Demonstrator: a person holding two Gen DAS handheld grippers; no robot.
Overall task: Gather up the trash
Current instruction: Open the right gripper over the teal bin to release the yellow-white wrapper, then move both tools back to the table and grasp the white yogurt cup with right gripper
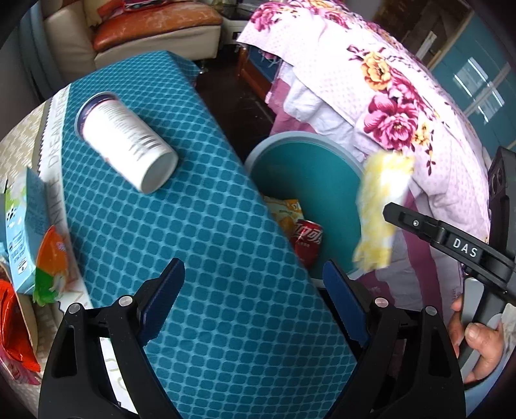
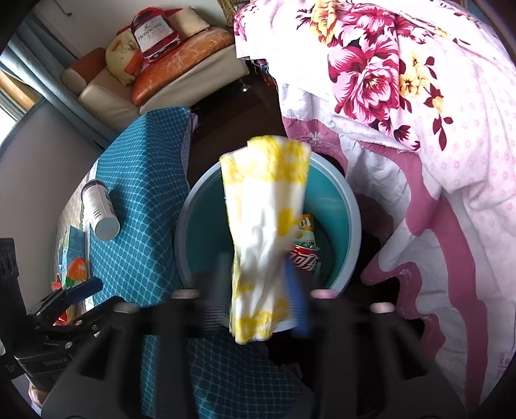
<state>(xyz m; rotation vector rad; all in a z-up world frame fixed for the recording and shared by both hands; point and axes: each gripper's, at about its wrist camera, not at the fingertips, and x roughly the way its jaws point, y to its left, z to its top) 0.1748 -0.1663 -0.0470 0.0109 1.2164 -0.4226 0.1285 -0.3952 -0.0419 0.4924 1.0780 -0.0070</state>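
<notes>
A teal bin [image 1: 309, 167] stands on the floor between the table and a bed, and holds a red cola can [image 1: 306, 238] and an orange snack bag [image 1: 287, 209]. In the right wrist view my right gripper [image 2: 258, 290] hangs over the bin [image 2: 332, 209] with its jaws apart. A yellow-and-white wrapper [image 2: 267, 225] sits loose and blurred between them. My left gripper [image 1: 254, 290] is open and empty over the table's teal cloth [image 1: 193, 241]. A white canister [image 1: 125, 145] lies on its side on that cloth.
A blue carton [image 1: 25, 225], an orange-green packet [image 1: 51, 258] and a red packet [image 1: 13, 322] lie at the table's left edge. A floral quilt [image 1: 387, 96] hangs beside the bin. A sofa [image 1: 145, 25] stands behind. A hand [image 1: 477, 348] holds the right gripper's handle.
</notes>
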